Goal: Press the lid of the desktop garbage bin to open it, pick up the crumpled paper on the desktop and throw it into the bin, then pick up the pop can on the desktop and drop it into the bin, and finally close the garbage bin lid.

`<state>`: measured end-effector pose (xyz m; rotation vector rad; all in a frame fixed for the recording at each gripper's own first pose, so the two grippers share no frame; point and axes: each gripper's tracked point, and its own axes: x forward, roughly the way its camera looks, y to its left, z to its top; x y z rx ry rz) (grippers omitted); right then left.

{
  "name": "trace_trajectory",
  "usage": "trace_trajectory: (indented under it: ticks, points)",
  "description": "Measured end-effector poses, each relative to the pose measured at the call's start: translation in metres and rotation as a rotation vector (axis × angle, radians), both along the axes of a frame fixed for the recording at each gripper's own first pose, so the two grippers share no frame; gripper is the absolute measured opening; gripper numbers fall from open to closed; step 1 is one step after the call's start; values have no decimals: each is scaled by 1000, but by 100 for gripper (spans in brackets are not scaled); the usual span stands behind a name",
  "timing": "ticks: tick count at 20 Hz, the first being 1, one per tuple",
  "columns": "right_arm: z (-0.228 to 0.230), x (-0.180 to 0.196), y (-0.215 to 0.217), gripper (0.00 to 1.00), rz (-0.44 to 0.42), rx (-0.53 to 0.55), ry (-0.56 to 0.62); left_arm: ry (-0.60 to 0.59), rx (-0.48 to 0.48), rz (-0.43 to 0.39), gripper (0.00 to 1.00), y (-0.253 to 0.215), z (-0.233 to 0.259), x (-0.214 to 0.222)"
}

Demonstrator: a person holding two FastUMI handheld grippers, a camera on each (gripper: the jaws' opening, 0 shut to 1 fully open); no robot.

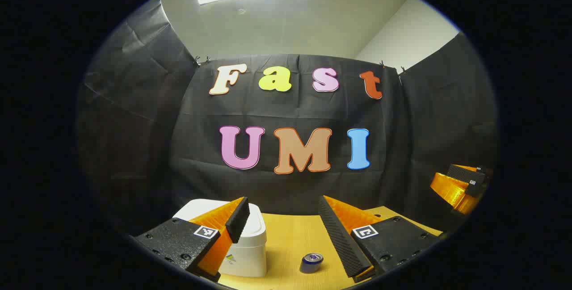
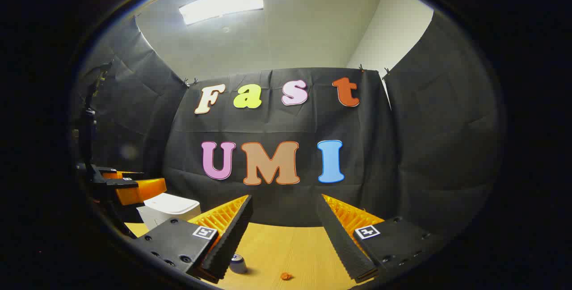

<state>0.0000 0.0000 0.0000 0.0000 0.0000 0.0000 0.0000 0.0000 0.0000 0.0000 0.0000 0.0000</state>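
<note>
Both grippers hang above the near edge of the bench [image 1: 290,241], raised and level, so that each camera looks across the wooden top toward the booth wall.

**Left gripper** [image 1: 280,218]: jaws spread wide, holding nothing. The bin [image 1: 250,245] stands on the bench directly beyond its left finger, with the lid [image 1: 257,216] down flat. This gripper is the one nearer the bin, which suits it to pressing the lid. The wide opening is not needed for a press, so the jaws appear simply to be at rest.

**Right gripper** [image 2: 286,220]: jaws likewise spread wide and empty. From here the bin [image 2: 167,209] lies toward the far left part of the bench, with the left gripper [image 2: 134,189] hovering just beside it. In the left gripper view, the right gripper [image 1: 460,185] sits well apart at the right side of the bench.

**Task items:**
- The can [image 1: 311,263] lies on its side on the bench, just right of the bin and near the front edge. It also appears past the right gripper's left finger [image 2: 237,264].
- A small orange scrap [image 2: 286,275] lies near the front edge, right of the can. It is too small to confirm as the crumpled paper.

**Status (judgement):** the lid is closed and both items are still out, so no step is complete. Pressing the lid comes first.
</note>
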Motion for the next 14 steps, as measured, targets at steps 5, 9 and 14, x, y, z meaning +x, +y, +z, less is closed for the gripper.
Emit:
trace_trajectory:
  ticks: [5,9,14]
  points:
    - [-5,2,3,96,10,1,20,-15,-15,-5,92,-2,3,0]
    - [-5,3,5,96,21,12,26,-21,3,18,92,5,5,0]
    - [-7,4,0,96,20,16,42,-33,4,29,93,6,7,0]
